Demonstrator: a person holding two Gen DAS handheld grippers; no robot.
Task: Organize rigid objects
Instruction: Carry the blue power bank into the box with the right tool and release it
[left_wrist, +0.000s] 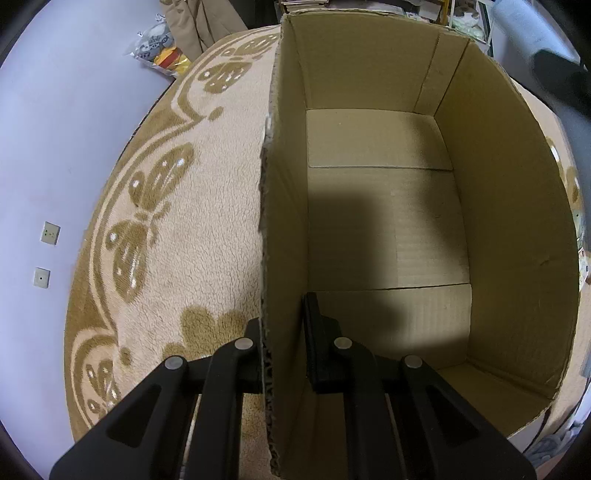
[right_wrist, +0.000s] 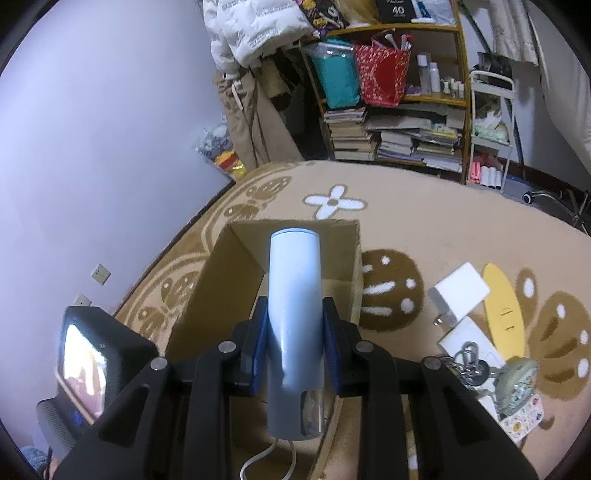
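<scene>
An open cardboard box (left_wrist: 369, 62) stands on the patterned rug, and nothing lies inside it. My left gripper (left_wrist: 282, 325) is shut on the box's left wall (left_wrist: 284, 184), one finger outside and one inside. In the right wrist view the same box (right_wrist: 225, 280) sits below and ahead. My right gripper (right_wrist: 295, 325) is shut on a pale blue cylinder (right_wrist: 293, 295) with a clear window and a white cord at its near end, held above the box opening. The other gripper's camera body (right_wrist: 92, 354) shows at lower left.
On the rug right of the box lie a white charger block (right_wrist: 461, 290), a yellow flat piece (right_wrist: 504, 310), a key ring with a charm (right_wrist: 491, 369) and white cards. A bookshelf (right_wrist: 399, 110) and a wire cart stand beyond the rug. A wall runs along the left.
</scene>
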